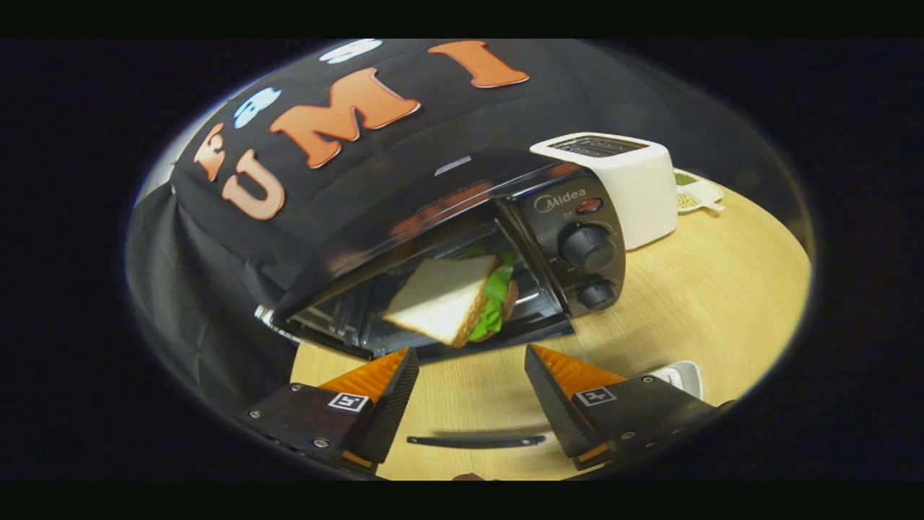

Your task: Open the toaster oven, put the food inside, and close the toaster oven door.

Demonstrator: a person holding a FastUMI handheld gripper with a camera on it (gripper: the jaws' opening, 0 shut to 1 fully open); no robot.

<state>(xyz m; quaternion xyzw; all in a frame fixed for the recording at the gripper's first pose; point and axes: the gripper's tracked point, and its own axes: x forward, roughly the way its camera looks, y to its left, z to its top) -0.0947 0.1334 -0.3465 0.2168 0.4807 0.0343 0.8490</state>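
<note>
Gripper (471,393) spread wide, wedge-shaped fingers (395,393) with ribbed inner faces standing well apart over bare table, pinching nothing. Just ahead of the fingertips, a sandwich (451,296): triangular half, pale smooth bread on the near face, brown crust along the cut edge, ruffled green lettuce and a darker brown layer showing at its far side. Seen tilted, near corner reaching out past the front lip of the oven opening, far part inside the cavity; what bears it underneath not clear. Around it, a toaster oven (462,245), boxy, glossy black, top panel mirroring orange glints. Opening wide and dark, with metal rails faintly visible on the inner floor; door itself hard to make out, possibly the dark strip along the front edge. Control panel on the oven's right side, black too, with a small red indicator light (588,205) above two round ribbed knobs (585,247) stacked one over the other. Right beside the oven and touching or nearly so, a pop-up toaster (621,184), white, smooth, rounded corners, dark slots in its top. Beyond that toaster, a small white dish (696,193) with something green and grainy on it. Round table (693,303) of light wood grain under everything, matte. Near the right finger, a white rounded object (682,375) half hidden. Between and below the fingers, a thin dark curved strip (476,440) lying on the wood
</note>
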